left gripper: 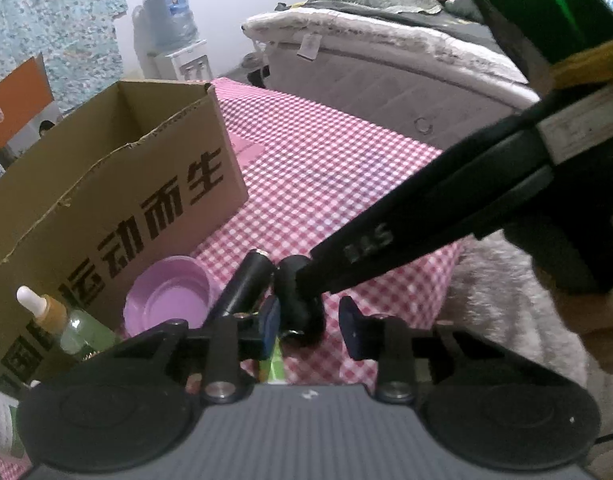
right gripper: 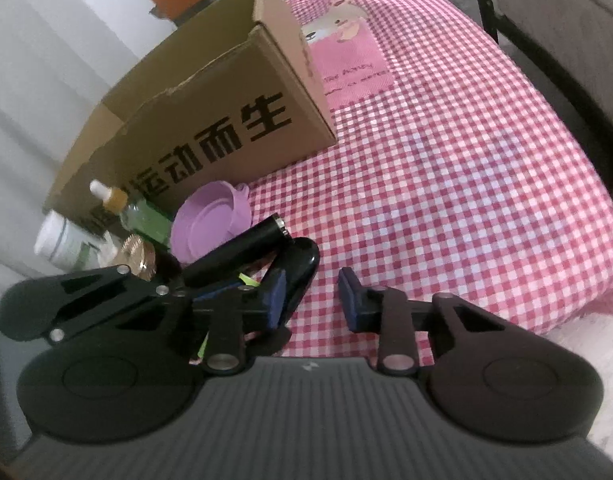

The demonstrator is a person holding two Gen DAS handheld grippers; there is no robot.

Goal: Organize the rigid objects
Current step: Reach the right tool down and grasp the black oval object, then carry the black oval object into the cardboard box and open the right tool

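Hovering in front of the cardboard box (left gripper: 106, 200), the left tool (left gripper: 310, 330) straddles a glossy black case (left gripper: 300, 308) on the worktop (left gripper: 326, 168), pads apart, not pinching. The right tool (right gripper: 312, 300), pads narrowly apart and empty, sits just beside that case.

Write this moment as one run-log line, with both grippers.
left hand-held gripper: open, black glossy object just ahead | right hand-held gripper: open, empty | cardboard box: behind, top open

A pink-and-white checked cloth (right gripper: 446, 168) covers the surface; on it stand an open cardboard box (right gripper: 210, 120), a lilac bowl (right gripper: 210, 226), a dropper bottle (right gripper: 138, 216), a white jar (right gripper: 62, 242); two black cylinders (right gripper: 242, 250) lie near the bowl.
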